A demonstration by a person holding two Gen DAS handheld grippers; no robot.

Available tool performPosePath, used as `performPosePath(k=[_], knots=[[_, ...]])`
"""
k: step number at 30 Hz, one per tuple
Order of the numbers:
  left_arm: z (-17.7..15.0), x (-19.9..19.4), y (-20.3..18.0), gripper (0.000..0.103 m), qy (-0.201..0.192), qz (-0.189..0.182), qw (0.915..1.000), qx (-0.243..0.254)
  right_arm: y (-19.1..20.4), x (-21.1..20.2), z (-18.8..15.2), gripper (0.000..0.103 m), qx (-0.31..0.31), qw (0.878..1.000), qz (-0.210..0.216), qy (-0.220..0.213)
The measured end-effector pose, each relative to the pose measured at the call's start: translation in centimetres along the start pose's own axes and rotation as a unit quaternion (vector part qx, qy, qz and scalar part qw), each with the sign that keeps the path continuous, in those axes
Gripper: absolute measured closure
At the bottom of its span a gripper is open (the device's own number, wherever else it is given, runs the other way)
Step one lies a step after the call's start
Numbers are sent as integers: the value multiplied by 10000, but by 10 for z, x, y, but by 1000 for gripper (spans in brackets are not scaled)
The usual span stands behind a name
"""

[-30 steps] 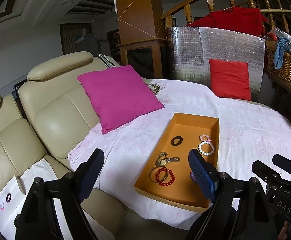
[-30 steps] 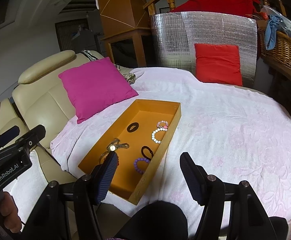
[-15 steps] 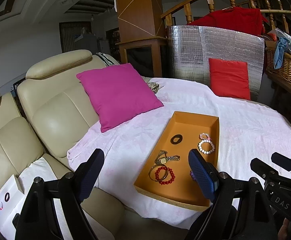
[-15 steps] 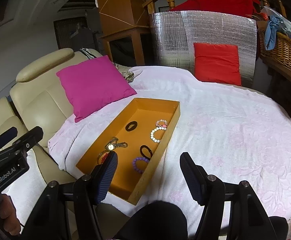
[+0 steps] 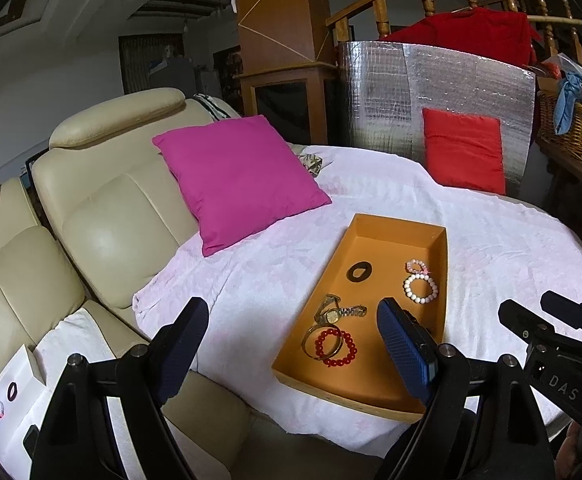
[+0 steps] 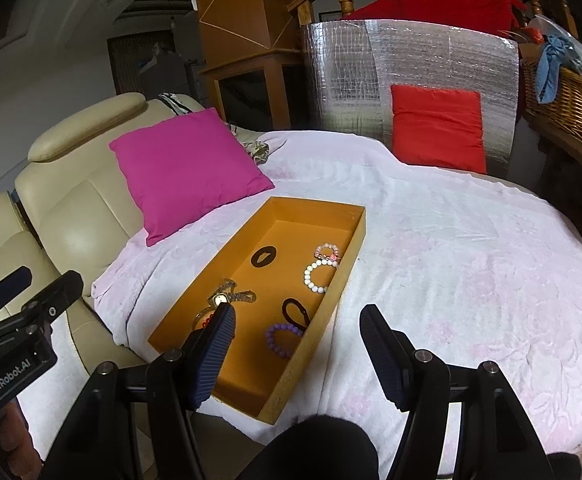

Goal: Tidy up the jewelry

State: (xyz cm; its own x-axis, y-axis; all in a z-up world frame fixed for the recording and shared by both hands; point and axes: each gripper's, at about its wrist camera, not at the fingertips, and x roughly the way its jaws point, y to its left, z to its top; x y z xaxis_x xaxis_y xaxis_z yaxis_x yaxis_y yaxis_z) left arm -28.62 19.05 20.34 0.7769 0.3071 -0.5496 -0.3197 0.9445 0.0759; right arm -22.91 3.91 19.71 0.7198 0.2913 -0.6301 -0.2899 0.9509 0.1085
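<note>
An orange tray (image 5: 395, 222) (image 6: 355, 236) lies on the white cloth. It holds a black ring (image 5: 360, 271) (image 6: 263, 257), a pink bead bracelet (image 5: 416, 267) (image 6: 326, 251), a white bead bracelet (image 5: 420, 288) (image 6: 320, 276), a gold watch (image 5: 337, 312) (image 6: 229, 298), a red bead bracelet (image 5: 335, 347), a black hair tie (image 6: 296, 312) and a purple bracelet (image 6: 283, 339). My left gripper (image 5: 291, 344) is open and empty, above the tray's near left edge. My right gripper (image 6: 297, 344) is open and empty, above the tray's near right wall.
A magenta cushion (image 5: 239, 176) (image 6: 187, 168) leans on the cream sofa (image 5: 103, 208). A red cushion (image 5: 465, 152) (image 6: 437, 128) stands against a silver foil panel (image 5: 451, 88). A wicker basket (image 6: 571, 104) sits at the right. A white box (image 5: 7, 396) with rings lies on the sofa seat.
Both grippers have drifted slightly; the scene has shifted a little in both views. Jaws stay open and nothing in the tray has moved.
</note>
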Motion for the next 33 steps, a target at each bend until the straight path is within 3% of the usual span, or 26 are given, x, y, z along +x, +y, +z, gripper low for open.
performPosePath(k=[23, 30, 33], knots=[[15, 30, -15, 17, 219, 207, 9995, 73, -9, 44, 13, 34, -59, 9996, 219, 156], [22, 26, -38, 17, 190, 352, 9987, 307, -30, 47, 14, 34, 118, 9992, 365, 70], [27, 22, -63, 17, 91, 203, 9984, 514, -52, 43, 15, 34, 307, 9988, 368, -54]])
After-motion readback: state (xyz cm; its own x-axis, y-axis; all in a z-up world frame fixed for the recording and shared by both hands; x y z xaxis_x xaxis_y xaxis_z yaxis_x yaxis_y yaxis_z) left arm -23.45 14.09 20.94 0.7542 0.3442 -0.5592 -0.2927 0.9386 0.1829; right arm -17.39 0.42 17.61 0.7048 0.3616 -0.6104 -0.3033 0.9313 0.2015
